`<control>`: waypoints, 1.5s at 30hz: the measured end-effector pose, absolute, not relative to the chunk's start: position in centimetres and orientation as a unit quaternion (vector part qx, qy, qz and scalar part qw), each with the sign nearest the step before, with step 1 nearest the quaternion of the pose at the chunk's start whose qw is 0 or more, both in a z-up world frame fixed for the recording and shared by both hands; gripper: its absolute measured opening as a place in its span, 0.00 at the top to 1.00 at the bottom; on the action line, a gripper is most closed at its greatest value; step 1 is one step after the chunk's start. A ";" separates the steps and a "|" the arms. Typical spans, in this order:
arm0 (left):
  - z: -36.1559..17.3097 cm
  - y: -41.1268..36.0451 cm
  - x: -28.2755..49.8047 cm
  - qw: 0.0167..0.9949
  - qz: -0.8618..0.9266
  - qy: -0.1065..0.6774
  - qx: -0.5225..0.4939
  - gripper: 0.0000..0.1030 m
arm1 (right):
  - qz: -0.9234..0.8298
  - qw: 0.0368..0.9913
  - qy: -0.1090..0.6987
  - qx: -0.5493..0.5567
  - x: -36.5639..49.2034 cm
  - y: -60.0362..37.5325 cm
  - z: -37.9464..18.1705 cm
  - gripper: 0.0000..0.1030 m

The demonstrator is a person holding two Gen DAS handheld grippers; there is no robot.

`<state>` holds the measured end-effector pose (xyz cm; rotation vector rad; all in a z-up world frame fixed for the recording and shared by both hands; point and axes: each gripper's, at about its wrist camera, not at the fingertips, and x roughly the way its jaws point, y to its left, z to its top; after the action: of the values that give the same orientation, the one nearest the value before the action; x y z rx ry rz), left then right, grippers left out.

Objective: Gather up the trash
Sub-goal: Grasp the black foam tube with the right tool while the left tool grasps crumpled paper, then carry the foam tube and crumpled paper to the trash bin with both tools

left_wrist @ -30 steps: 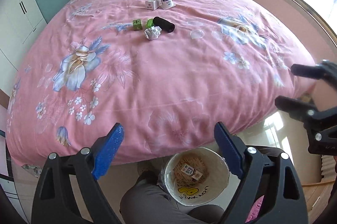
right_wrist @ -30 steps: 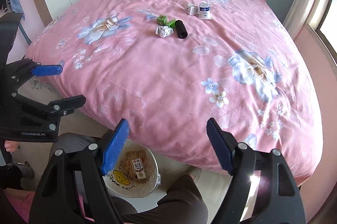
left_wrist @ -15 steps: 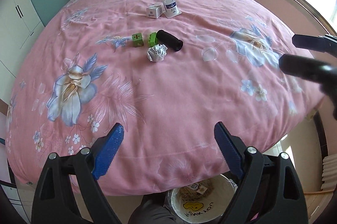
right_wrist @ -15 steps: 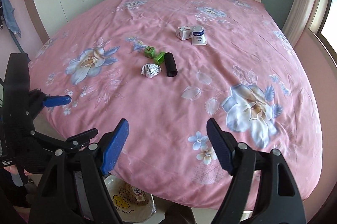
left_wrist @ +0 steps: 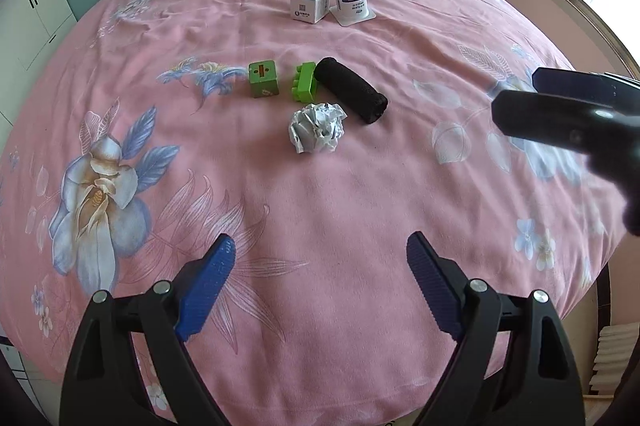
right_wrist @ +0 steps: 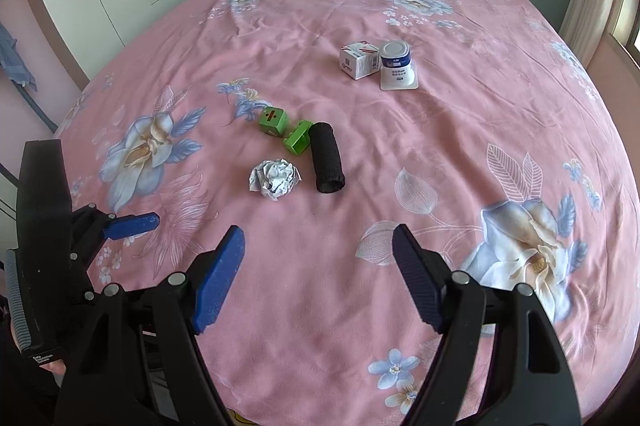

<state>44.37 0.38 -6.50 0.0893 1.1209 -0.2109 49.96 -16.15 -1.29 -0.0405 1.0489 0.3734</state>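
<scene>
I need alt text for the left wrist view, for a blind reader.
Open left tongs hover over a pink floral bedspread. Beyond them lie a crumpled paper ball, a black roll, two green blocks and a small box.

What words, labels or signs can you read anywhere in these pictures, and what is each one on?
"Data Acquisition System": small white print on the black body of the left gripper, read with some doubt.
White carton: a square code and printed lines, too small to read.
White cup: blue label with print, too blurred to read.
Green cube: a red division-like sign on top.
Nothing else is legible.
</scene>
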 end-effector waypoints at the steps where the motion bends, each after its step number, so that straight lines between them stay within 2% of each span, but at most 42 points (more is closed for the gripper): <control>1: -6.9 0.3 44.9 0.840 -0.099 0.532 0.042 0.13 | 0.176 0.847 0.501 -0.018 50.8 -16.0 -1.9 0.26; 21: -12.7 0.8 54.2 0.834 -0.119 0.539 -0.010 0.14 | 0.177 0.814 0.553 -0.023 64.1 -11.6 -12.6 0.26; 22: -12.9 0.7 54.4 0.833 -0.123 0.540 -0.017 0.16 | 0.184 0.809 0.558 -0.017 64.6 -11.4 -13.2 0.26; 24: -13.5 0.4 55.0 0.830 -0.123 0.544 -0.017 0.25 | 0.193 0.803 0.564 -0.004 65.1 -11.2 -14.1 0.28; 25: -13.7 0.2 55.1 0.833 -0.118 0.541 -0.013 0.28 | 0.191 0.802 0.566 -0.005 65.3 -11.0 -14.5 0.36; 26: -13.7 0.1 55.2 0.836 -0.113 0.537 -0.009 0.36 | 0.187 0.802 0.567 -0.011 65.4 -10.8 -14.8 0.42; 30: -13.8 0.1 55.7 0.841 -0.106 0.531 -0.009 0.61 | 0.183 0.809 0.558 -0.012 65.1 -10.8 -15.2 0.57; 31: -13.8 0.3 55.9 0.840 -0.104 0.532 -0.014 0.62 | 0.189 0.809 0.557 -0.003 65.0 -11.0 -15.1 0.67; 38: -12.5 0.9 54.9 0.844 -0.093 0.528 -0.014 0.67 | 0.184 0.813 0.552 0.002 63.4 -12.1 -13.7 0.67; 45: -8.0 1.8 52.1 0.859 -0.069 0.507 0.000 0.67 | 0.174 0.834 0.524 -0.016 60.1 -13.2 -8.6 0.67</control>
<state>52.06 1.83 -7.96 0.0003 1.0654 -0.1456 60.08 -13.16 -8.60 -0.0349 1.1103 0.3683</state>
